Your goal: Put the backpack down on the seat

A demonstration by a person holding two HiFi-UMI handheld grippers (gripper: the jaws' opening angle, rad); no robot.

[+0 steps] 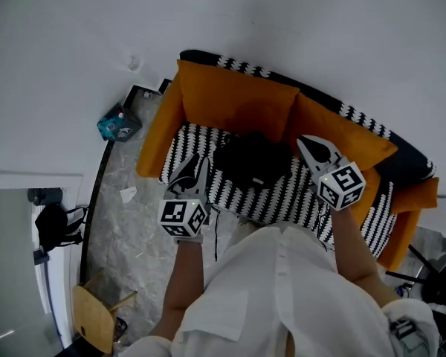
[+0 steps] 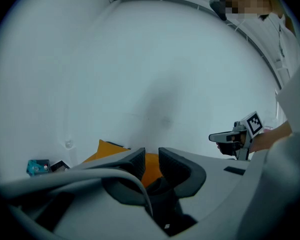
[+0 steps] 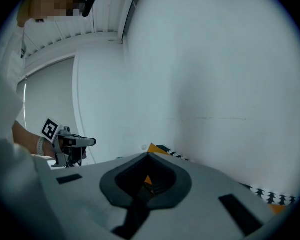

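A black backpack (image 1: pixel 253 158) lies on the black-and-white patterned seat (image 1: pixel 282 195) of a sofa, against its orange back cushions (image 1: pixel 234 99). My left gripper (image 1: pixel 199 161) hovers just left of the backpack. Its jaws stand a narrow gap apart (image 2: pixel 151 156); an orange cushion (image 2: pixel 107 149) shows through the gap and nothing is pinched there. My right gripper (image 1: pixel 305 140) is held over the cushion to the right of the backpack, apart from it, and is shut (image 3: pixel 149 155) on nothing. Each gripper view shows the other gripper in the air.
A white wall rises behind the sofa. On the marble floor to the left lie a teal box (image 1: pixel 119 123) and a paper scrap (image 1: pixel 128 193). A black bag (image 1: pixel 56 225) and a wooden chair (image 1: pixel 97 314) stand lower left. Dark equipment (image 1: pixel 438 277) stands at the right.
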